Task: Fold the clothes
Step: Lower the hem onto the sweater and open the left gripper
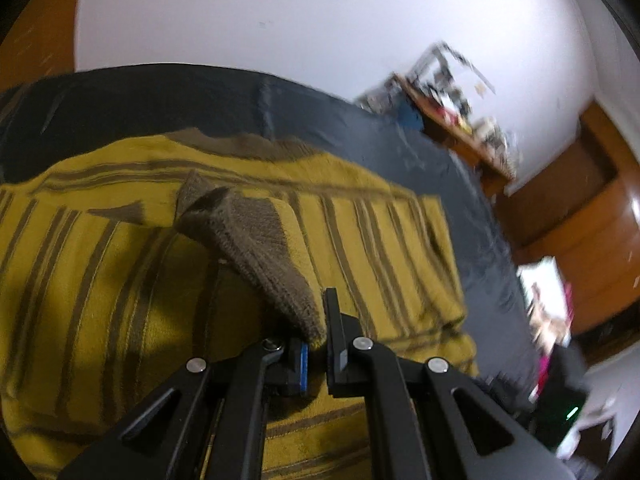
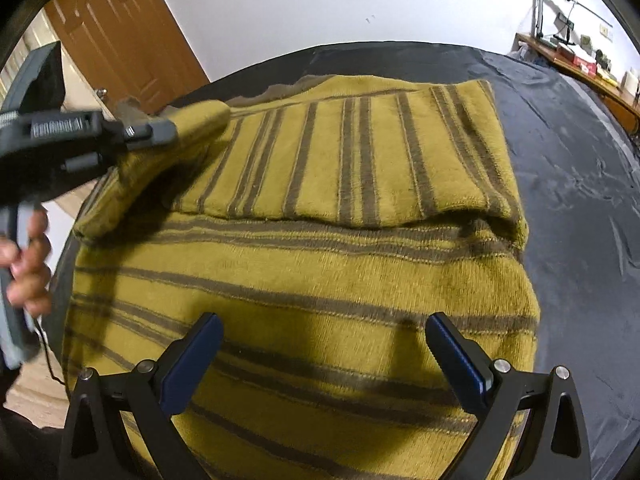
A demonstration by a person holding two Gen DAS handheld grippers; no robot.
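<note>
The left gripper [image 1: 320, 344] has its fingers pinched on the brown ribbed cuff [image 1: 256, 248] of a sleeve, lifted above the sweater [image 2: 320, 280]. The right gripper [image 2: 324, 356] hovers over the sweater's lower part with its fingers spread wide, nothing between them. The mustard, brown-striped sweater lies partly folded on a dark sheet [image 2: 580, 200]. A hand [image 2: 28, 264] grips the left gripper's handle.
</note>
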